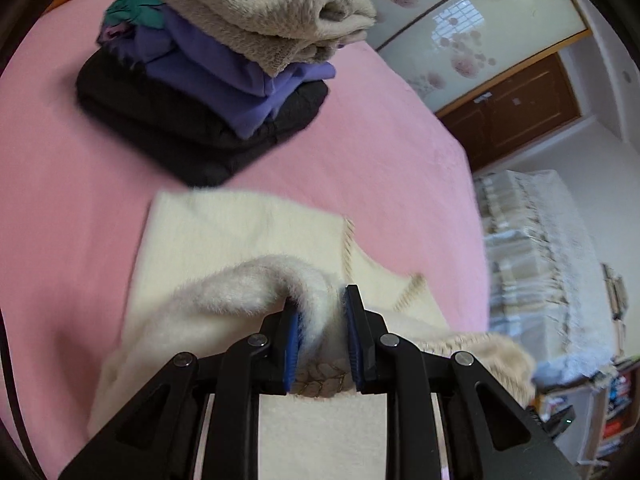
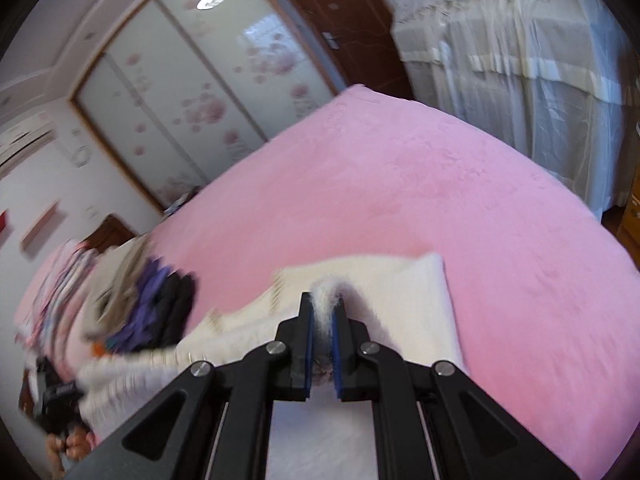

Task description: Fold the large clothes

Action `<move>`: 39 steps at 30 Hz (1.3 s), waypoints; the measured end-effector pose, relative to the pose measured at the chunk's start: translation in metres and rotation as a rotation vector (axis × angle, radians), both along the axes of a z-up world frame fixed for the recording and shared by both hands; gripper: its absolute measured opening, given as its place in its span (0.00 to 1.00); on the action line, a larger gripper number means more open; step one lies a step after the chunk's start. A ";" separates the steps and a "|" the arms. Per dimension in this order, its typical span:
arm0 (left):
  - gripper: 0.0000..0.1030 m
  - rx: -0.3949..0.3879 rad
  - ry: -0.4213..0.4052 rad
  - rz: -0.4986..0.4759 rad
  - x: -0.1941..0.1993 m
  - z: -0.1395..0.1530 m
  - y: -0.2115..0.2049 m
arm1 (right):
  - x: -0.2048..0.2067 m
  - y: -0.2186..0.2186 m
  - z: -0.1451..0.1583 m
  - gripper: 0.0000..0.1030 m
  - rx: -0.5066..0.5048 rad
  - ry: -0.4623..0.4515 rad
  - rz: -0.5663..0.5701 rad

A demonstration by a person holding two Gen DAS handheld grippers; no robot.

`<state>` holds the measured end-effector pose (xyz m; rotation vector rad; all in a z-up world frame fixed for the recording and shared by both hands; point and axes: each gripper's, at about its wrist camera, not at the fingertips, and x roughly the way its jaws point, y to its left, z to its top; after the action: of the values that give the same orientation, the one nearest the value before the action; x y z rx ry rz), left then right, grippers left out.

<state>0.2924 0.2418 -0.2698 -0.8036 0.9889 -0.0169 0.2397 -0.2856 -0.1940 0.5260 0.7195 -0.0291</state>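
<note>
A fluffy cream garment (image 1: pixel 248 232) lies partly folded on the pink bed (image 1: pixel 60 160). My left gripper (image 1: pixel 322 304) is shut on a thick fold of its furry fabric, which bulges between the blue pads (image 1: pixel 354 328). In the right wrist view the same cream garment (image 2: pixel 404 288) stretches across the pink bed (image 2: pixel 440 180), and my right gripper (image 2: pixel 323 308) is shut on a thin tuft of its edge. The other gripper (image 2: pixel 56 396) shows blurred at the lower left of that view.
A stack of folded clothes (image 1: pixel 224 64), beige on purple on black, sits on the bed beyond the garment; it appears blurred as a stack (image 2: pixel 140 304) in the right wrist view. A sliding wardrobe (image 2: pixel 180 92), a brown door (image 1: pixel 516 108) and a lace-covered piece of furniture (image 1: pixel 548 248) stand past the bed's edge.
</note>
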 end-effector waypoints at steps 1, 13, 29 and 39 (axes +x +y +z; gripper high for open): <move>0.18 0.019 0.007 0.014 0.013 -0.008 0.000 | 0.020 -0.002 -0.009 0.06 0.002 0.013 -0.023; 0.43 0.167 0.090 -0.106 0.092 -0.058 -0.010 | 0.104 -0.022 -0.086 0.23 0.040 0.177 -0.007; 0.76 0.530 -0.080 -0.294 0.079 -0.030 -0.031 | 0.108 -0.007 -0.052 0.52 -0.281 0.119 0.171; 0.39 0.429 0.022 -0.223 0.106 -0.089 -0.014 | 0.140 -0.008 -0.095 0.52 -0.255 0.213 0.182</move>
<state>0.3988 0.2279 -0.3590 -0.2999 1.0520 0.0126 0.3798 -0.2940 -0.2887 0.2139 0.9545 -0.0068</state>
